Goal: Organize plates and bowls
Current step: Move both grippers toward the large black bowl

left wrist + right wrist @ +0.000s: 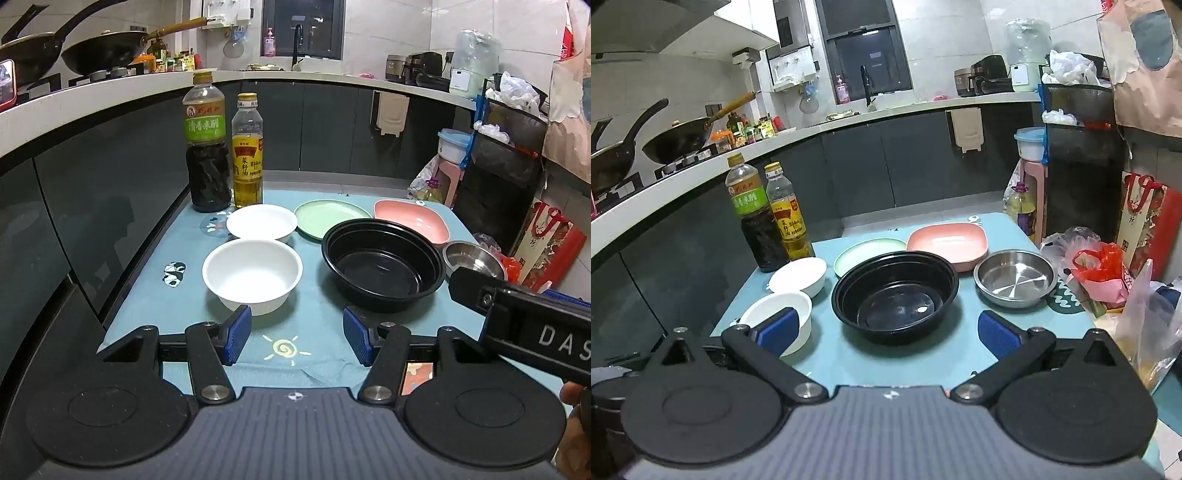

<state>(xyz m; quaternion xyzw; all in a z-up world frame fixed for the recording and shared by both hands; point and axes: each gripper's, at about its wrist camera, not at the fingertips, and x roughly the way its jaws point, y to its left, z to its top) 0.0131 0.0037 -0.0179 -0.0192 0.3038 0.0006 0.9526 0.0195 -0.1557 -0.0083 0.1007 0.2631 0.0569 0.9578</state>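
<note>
On the blue table [317, 332] stand two white bowls, a near one [252, 275] [777, 310] and a far one [261, 222] [798, 277]. Behind lie a green plate [330, 218] [866, 253] and a pink square dish [412, 223] [947, 243]. A black round bowl [382, 264] [895, 291] sits in the middle, a steel bowl [472, 256] [1015, 277] to its right. My left gripper [297, 334] is open, just in front of the near white bowl. My right gripper [888, 330] is open in front of the black bowl; its body [524, 317] shows at the right of the left wrist view.
A dark vinegar bottle [206, 147] [755, 214] and a yellow oil bottle [247, 153] [786, 214] stand at the table's back left. Plastic bags [1100, 273] crowd the right edge. A dark cabinet front runs along the left, a black mesh rack [506, 155] at the right.
</note>
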